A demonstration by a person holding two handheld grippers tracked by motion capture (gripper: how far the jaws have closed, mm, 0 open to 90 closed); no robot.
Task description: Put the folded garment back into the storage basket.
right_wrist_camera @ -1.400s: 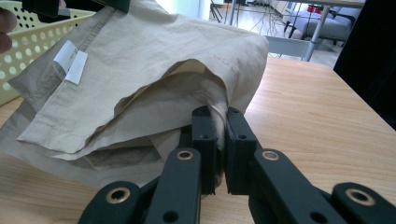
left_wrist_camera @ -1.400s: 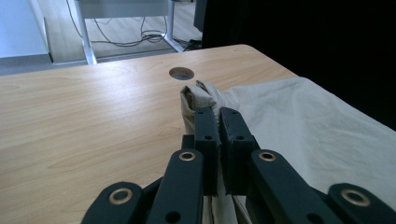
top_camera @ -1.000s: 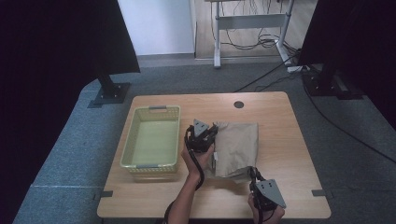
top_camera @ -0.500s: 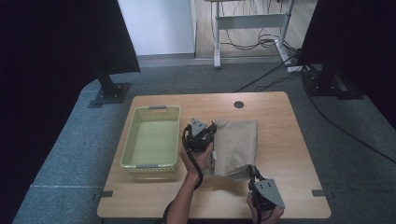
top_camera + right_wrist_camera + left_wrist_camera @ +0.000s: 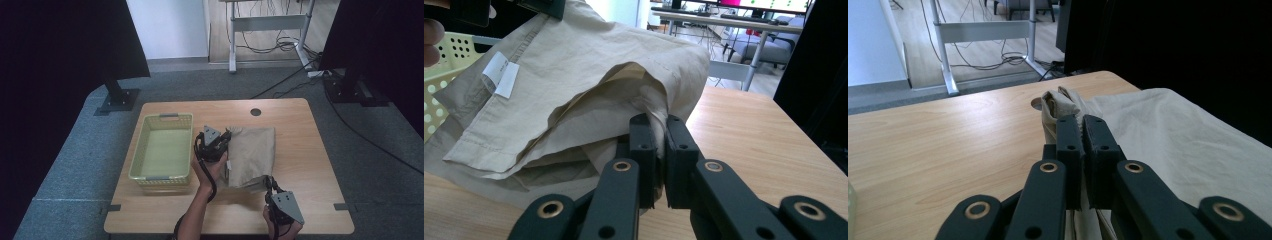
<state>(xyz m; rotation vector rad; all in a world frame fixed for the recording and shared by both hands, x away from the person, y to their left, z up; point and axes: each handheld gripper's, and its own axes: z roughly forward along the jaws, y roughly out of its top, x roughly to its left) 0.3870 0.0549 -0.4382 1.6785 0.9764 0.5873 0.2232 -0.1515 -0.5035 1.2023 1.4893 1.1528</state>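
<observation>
Grippers, two, left gripper (image 5: 226, 136) and right gripper (image 5: 267, 181), each pinch one beige cloth (image 5: 252, 152), apparently folded, beside one basket (image 5: 161, 176).

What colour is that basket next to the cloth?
Pale yellow-green; the basket shows best in the high view.

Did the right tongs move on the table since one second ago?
No. In the high view the right tongs stay near the table's front edge, clamped on the near corner of the beige cloth, as before.
</observation>
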